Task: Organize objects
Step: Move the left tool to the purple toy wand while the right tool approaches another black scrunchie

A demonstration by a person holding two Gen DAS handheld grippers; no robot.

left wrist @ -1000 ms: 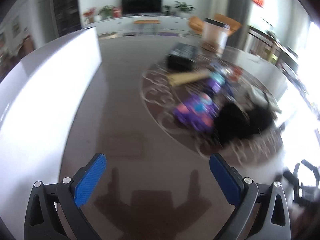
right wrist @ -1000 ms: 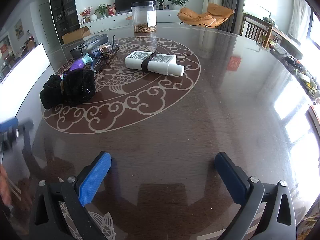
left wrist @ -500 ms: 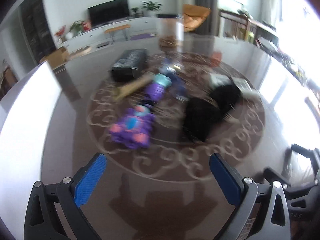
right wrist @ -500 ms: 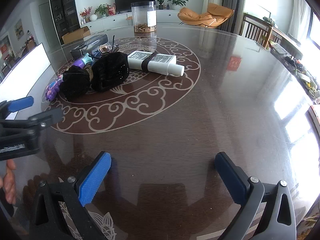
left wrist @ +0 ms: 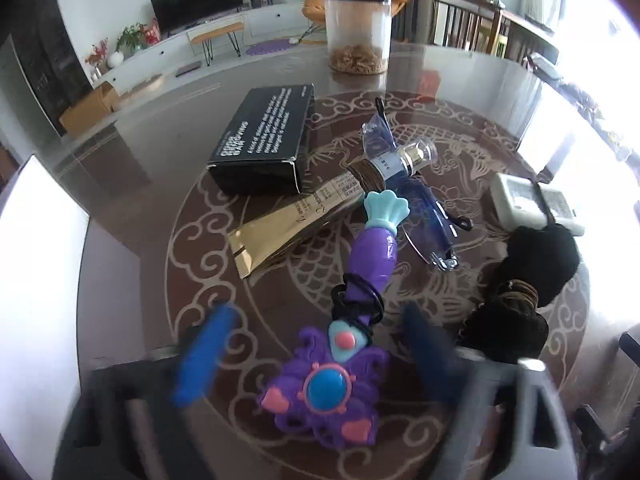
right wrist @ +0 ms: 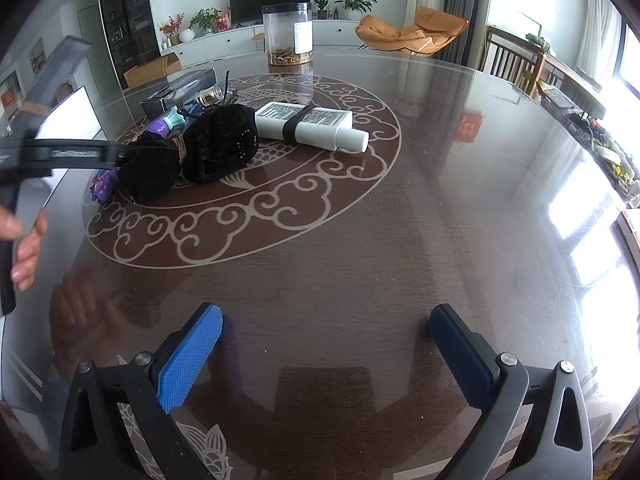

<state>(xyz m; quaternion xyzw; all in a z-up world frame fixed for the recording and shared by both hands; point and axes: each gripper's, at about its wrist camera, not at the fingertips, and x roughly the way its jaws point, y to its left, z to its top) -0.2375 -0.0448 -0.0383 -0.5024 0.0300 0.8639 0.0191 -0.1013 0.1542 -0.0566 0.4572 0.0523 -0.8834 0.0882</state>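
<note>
Purple toy wand [left wrist: 344, 344] is sitting between the left hand-held gripper's [left wrist: 316, 356] closing jaws, not yet pinched; centring on its head at six o'clock is helping.

Purple toy wand [left wrist: 352, 320] lies flat, black hair ties around its handle.

Blurring across the closing left gripper [left wrist: 316, 360], leaving pad contact with the purple toy wand [left wrist: 340, 364] unclear. Hiding most of that wand behind the black velvet pouch [right wrist: 192, 152] in the right wrist view. Cropping the holding hand [right wrist: 22, 240] at the edge.
</note>
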